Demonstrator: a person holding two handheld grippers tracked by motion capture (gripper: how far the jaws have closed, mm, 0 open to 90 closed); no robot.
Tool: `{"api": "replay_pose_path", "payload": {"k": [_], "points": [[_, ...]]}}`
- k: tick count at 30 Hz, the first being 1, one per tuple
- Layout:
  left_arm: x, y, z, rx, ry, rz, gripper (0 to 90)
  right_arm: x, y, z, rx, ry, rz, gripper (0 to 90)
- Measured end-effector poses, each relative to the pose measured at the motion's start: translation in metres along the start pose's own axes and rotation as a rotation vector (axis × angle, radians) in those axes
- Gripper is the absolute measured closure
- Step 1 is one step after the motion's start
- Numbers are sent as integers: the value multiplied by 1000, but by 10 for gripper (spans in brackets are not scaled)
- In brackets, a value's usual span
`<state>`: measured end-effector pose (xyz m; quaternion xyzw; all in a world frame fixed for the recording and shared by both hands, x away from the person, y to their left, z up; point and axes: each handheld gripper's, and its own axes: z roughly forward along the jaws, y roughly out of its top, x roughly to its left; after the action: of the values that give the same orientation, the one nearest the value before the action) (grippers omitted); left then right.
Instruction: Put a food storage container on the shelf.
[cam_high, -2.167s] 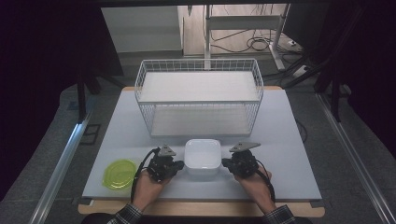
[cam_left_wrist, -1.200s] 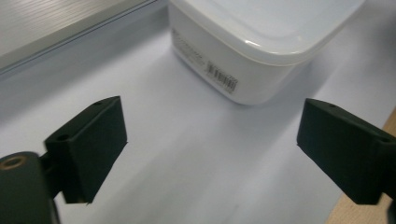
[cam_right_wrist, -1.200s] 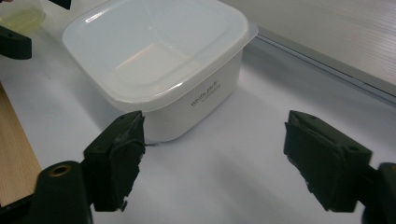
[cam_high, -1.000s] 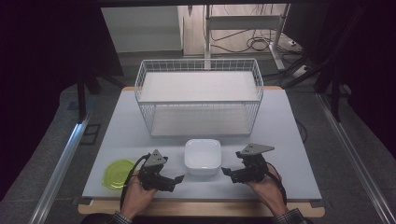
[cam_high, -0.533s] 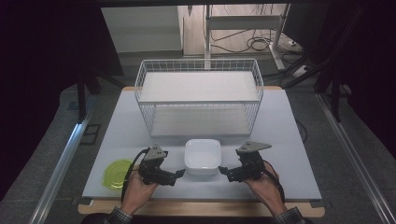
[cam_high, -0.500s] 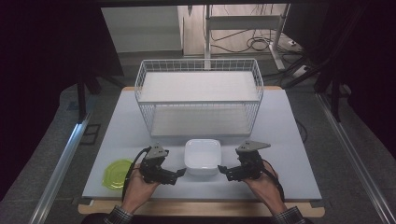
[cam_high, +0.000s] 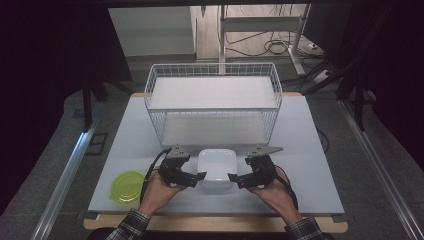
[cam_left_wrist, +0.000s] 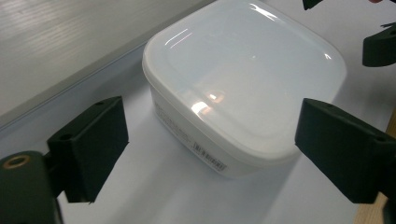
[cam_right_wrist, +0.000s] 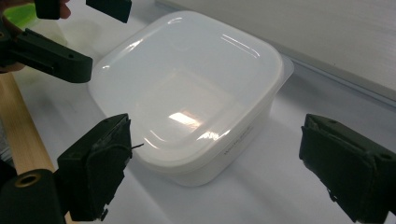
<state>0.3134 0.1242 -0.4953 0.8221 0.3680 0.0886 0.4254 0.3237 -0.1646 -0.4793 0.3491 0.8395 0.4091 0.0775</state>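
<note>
Two grippers, left gripper (cam_high: 199, 176) and right gripper (cam_high: 234, 177), are flanking the white lidded container (cam_high: 216, 167), jaws spread, just narrowing, pads off it.

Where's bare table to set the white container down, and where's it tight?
Bare: the table right of the wire basket, and the strip between the basket and the green lid. Crowded: the front middle, where the left gripper and right gripper flank the white container.
</note>
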Motion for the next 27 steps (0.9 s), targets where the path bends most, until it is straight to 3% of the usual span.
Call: {"api": "replay_pose_path", "payload": {"k": [8, 13, 15, 16, 18, 22, 23, 24, 27], "points": [[6, 8, 11, 11, -18, -9, 114, -5, 15, 17, 27, 7, 13, 154], [11, 4, 17, 7, -86, -81, 127, -5, 11, 23, 38, 36, 38, 183], [13, 2, 19, 11, -132, -106, 140, -6, 11, 23, 39, 46, 55, 208], [13, 2, 19, 11, -132, -106, 141, -6, 10, 23, 38, 48, 62, 210], [12, 2, 21, 19, -175, -119, 143, -6, 10, 23, 37, 48, 63, 218], [7, 2, 19, 45, -163, -95, 137, -7, 9, 21, 48, 79, 85, 262], [5, 1, 17, 59, -162, -93, 143, -9, 6, 21, 62, 110, 131, 260], [5, 1, 17, 59, -162, -93, 147, -9, 6, 21, 65, 119, 143, 261], [0, 1, 11, 70, -149, -97, 200, -7, 6, 17, 62, 100, 150, 330]]}}
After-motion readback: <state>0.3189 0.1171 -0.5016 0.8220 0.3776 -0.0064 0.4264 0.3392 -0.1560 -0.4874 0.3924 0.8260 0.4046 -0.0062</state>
